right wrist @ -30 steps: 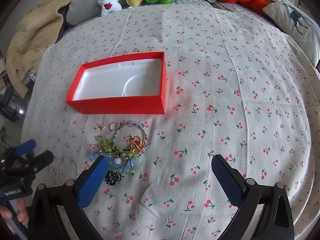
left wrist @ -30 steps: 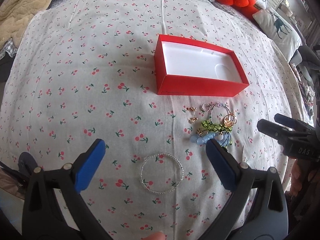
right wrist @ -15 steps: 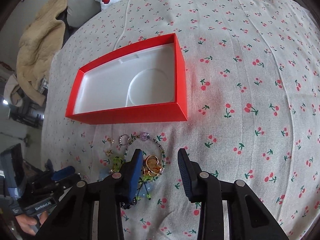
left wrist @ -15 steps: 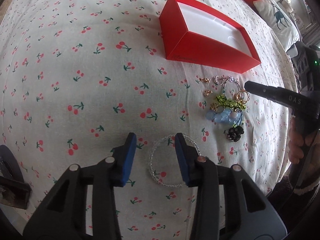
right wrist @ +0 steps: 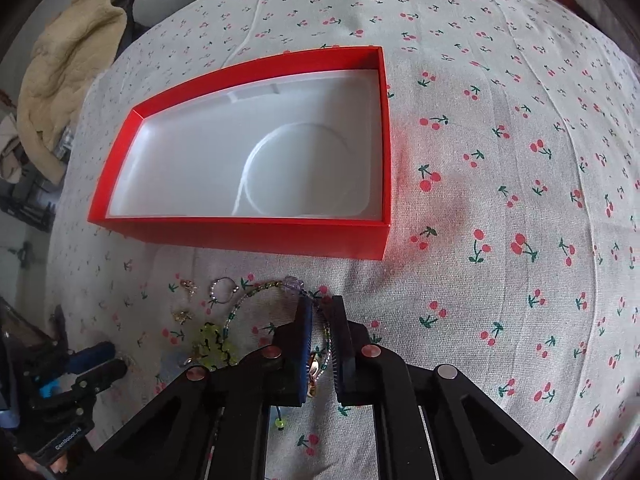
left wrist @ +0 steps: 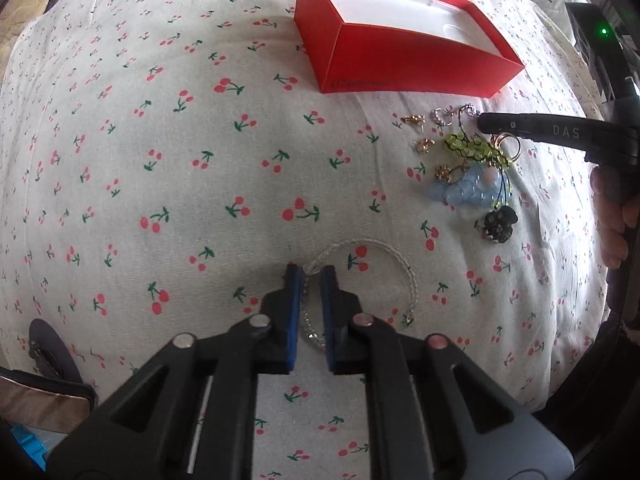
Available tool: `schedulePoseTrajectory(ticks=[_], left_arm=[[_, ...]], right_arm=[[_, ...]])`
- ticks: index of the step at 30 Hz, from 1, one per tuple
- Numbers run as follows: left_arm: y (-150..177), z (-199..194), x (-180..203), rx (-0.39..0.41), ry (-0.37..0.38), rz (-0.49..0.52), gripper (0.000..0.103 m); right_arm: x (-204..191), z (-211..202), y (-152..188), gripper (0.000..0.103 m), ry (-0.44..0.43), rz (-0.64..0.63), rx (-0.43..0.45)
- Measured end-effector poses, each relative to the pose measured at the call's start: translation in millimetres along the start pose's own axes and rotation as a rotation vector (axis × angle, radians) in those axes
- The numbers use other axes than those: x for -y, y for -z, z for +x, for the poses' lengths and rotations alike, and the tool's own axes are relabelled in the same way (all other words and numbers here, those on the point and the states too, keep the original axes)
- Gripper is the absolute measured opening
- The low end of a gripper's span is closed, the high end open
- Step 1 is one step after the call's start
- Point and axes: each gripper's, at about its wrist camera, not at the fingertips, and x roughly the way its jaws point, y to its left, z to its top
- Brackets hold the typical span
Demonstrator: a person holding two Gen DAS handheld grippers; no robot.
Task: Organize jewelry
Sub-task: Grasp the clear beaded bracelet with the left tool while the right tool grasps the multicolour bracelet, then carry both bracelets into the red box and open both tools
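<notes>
Pinching now: left gripper (left wrist: 310, 274), low centre of its frame, has just closed on the clear bead bracelet (left wrist: 370, 276); right gripper (right wrist: 322, 306) has closed likewise on the beaded necklace (right wrist: 256, 294). Red box (right wrist: 248, 232) lies beyond both, upper frame, its empty white tray showing fully only from the right wrist.

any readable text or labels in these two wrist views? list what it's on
"DAS": white letters on the right gripper finger, left wrist view.
"GenRobot.AI": on the left gripper body, right wrist view; small, read with some doubt.
Faint print on the red box front wall: too blurred to read.
</notes>
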Motion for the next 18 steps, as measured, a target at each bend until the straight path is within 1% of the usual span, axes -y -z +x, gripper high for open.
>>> schedulePoseTrajectory(ticks=[1,4,10,18], left_arm=[[0.5,-0.3,-0.1,0.004,0.001,-0.005,0.004],[1.2,-2.4,5.4,0.025,0.000,-0.018,0.004],[7.1,-21.1,3.6,0.084,0.020,-0.030,0.004],[1.3,-43.4,9.0,0.157,0.034,-0.044,0.004]], right_arm=[[-0.4,-0.6,-0.3,0.005,-0.001,0.003,0.003],[2.1,-7.2,1.7,0.003,-0.020,0.017,0.019],[3.2,-38.0,6.9,0.003,-0.053,0.008,0.083],[-0.3,-70.3,14.7,0.003,-0.091,-0.017,0.154]])
